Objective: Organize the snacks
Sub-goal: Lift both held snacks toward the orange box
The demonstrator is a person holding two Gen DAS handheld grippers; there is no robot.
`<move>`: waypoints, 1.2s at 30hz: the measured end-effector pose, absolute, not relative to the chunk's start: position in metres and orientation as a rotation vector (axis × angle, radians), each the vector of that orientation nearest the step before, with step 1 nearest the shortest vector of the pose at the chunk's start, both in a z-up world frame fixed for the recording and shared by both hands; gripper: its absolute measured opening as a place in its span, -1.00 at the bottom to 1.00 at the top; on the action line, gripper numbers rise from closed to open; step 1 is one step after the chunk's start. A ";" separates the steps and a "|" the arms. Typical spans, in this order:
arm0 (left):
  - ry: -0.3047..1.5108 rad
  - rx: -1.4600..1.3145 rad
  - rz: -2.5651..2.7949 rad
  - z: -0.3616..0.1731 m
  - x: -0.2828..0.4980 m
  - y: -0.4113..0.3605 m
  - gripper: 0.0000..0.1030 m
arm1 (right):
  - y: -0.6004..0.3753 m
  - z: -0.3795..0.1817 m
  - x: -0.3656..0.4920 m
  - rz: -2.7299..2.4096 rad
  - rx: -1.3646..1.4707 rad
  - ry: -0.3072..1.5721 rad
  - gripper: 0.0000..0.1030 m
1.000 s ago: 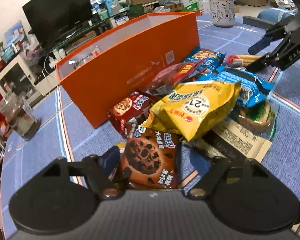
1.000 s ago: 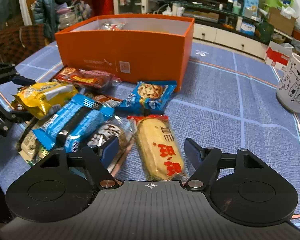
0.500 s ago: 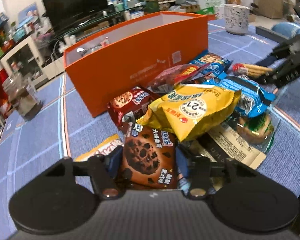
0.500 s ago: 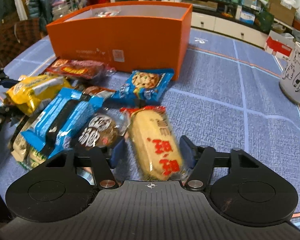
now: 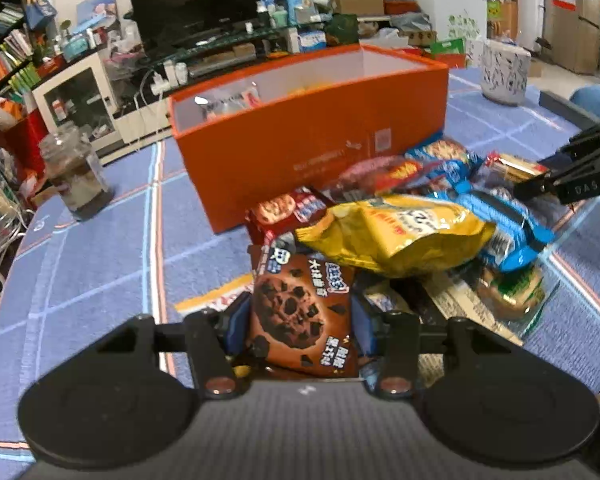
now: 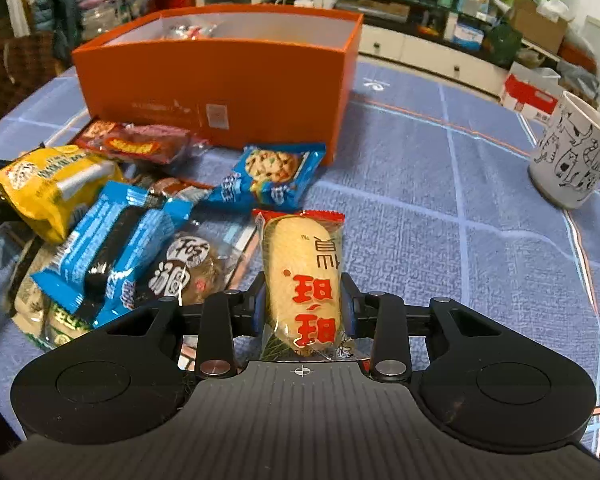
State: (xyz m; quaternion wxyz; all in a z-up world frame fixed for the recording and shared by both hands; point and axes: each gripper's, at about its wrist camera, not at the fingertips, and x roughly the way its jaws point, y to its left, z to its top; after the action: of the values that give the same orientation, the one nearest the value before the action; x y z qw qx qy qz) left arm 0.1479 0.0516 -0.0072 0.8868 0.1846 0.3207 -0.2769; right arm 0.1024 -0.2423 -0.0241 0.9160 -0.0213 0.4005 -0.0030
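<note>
A pile of wrapped snacks lies on a table covered by a blue checked cloth [image 6: 440,184], just in front of an open orange box [image 6: 220,76] that already has a few packets inside. At the near edge of the pile, the left gripper [image 5: 302,320] has its 2 fingers clamped on the sides of a brown chocolate cookie packet [image 5: 300,312], which sits upright between the blue pads. A puffy yellow snack bag [image 5: 396,236] rests just behind and partly over the top of that packet, and a red cookie packet [image 5: 284,212] lies behind it, close to the box wall. To the right of the yellow bag is a long blue wafer pack [image 5: 500,224], touching it. At the other side of the pile, the right gripper [image 6: 303,308] has its 2 fingers pressed against a clear packet holding a pale rice cracker [image 6: 304,276] with red characters and a red top seal. Beside it on the left lies a round dark biscuit in clear wrap [image 6: 188,268], and a blue cookie packet [image 6: 272,176] lies between the cracker and the box. A white mug with cat drawings [image 6: 572,152] stands well apart on the right of the table. A glass jar [image 5: 76,176] stands to the left of the box.
</note>
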 end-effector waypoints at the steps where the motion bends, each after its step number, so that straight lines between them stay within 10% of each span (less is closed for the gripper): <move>1: 0.659 0.375 -0.565 -0.004 0.147 0.053 -0.05 | -0.243 -0.023 0.102 -0.014 -0.042 0.819 -0.62; 36: 0.536 0.165 -0.381 0.050 0.155 0.038 -0.05 | -0.213 0.045 0.105 -0.151 0.065 0.646 -0.62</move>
State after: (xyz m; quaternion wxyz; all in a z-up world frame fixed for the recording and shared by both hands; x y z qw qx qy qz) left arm 0.1547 0.0377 0.0495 0.9431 0.0808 0.2630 -0.1867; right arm 0.1050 -0.2128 0.0454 0.9450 0.0320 0.3169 -0.0741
